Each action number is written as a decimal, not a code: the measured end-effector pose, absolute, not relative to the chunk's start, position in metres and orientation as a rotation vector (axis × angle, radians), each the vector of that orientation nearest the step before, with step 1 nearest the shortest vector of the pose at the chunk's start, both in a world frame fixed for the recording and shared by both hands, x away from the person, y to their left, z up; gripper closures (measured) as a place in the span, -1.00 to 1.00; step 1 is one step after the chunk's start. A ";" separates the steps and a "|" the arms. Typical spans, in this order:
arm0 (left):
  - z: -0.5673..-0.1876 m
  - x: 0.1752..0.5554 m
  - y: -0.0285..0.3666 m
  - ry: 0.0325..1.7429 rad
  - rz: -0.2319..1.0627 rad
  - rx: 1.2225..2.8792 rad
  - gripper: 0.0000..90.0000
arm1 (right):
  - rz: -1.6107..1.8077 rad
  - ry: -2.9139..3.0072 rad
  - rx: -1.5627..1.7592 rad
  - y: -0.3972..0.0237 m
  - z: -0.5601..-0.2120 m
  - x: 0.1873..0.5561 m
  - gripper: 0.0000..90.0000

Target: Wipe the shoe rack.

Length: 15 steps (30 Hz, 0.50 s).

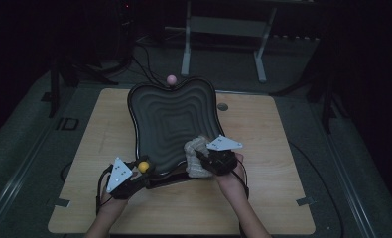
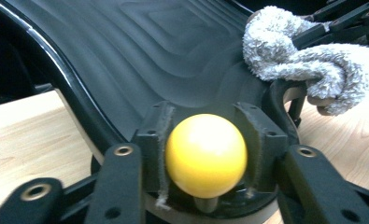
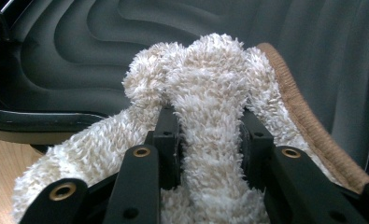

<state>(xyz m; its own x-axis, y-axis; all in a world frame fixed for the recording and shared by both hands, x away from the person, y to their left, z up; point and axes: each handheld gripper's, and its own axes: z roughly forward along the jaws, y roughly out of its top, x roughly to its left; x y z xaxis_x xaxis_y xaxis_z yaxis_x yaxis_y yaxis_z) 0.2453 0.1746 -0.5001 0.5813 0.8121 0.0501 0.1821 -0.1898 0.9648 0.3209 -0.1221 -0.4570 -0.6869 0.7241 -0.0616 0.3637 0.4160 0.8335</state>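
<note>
**Yellow knob gripped, cloth pressed on the dark tray**

A large dark tray [image 1: 171, 119] with stepped ripples lay on the wooden worktop [image 1: 263, 148], its wavy rim facing the far side. A pink ball knob [image 1: 171, 79] stood at the far edge of the tray, and a yellow ball knob [image 1: 144, 166] at its near left corner.

The left hand-held gripper [image 1: 140, 171] sat at that near left corner. In the left gripper view its jaws stood on either side of the yellow ball knob [image 2: 206, 155], the padded faces against the ball's flanks, so it had hold of the knob with the jaws part-way closed. The knob rose on a short stem from the tray's rim [image 2: 70, 88].

The right hand-held gripper [image 1: 203, 161] was at the near right edge of the tray, clamped on a fluffy off-white cloth [image 1: 196, 156]. In the right gripper view a thick fold of the cloth [image 3: 210, 107] was pinched between the jaws, bunched up above them and resting on the tray's rippled surface [image 3: 88, 60]. A brown bound edge of the cloth [image 3: 308, 126] ran along its right side.
</note>
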 end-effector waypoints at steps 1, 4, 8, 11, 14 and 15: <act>-0.500 0.245 0.174 0.829 0.711 1.702 0.31 | 1.180 2.261 0.928 -0.122 -0.457 0.321 0.48; -0.500 0.245 0.174 0.831 0.719 1.701 0.32 | 1.182 2.256 0.925 -0.122 -0.457 0.320 0.48; -0.500 0.245 0.173 0.834 0.725 1.705 0.32 | 1.215 2.267 0.916 -0.123 -0.453 0.315 0.48; -0.500 0.245 0.173 0.834 0.723 1.706 0.32 | 1.217 2.290 0.874 -0.122 -0.450 0.309 0.48; -0.499 0.245 0.174 0.828 0.715 1.716 0.32 | 1.205 2.356 0.825 -0.124 -0.447 0.297 0.48; -0.499 0.245 0.174 0.828 0.715 1.716 0.32 | 1.201 2.357 0.821 -0.127 -0.447 0.294 0.48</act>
<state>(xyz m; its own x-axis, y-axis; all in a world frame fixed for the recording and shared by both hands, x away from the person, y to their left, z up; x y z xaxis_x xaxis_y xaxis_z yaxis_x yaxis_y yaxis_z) 0.2454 0.1744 -0.4993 0.5816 0.8109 0.0647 0.1829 -0.2078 0.9609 0.2936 -0.1266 -0.4473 -0.7621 0.6447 -0.0606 0.3300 0.4672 0.8202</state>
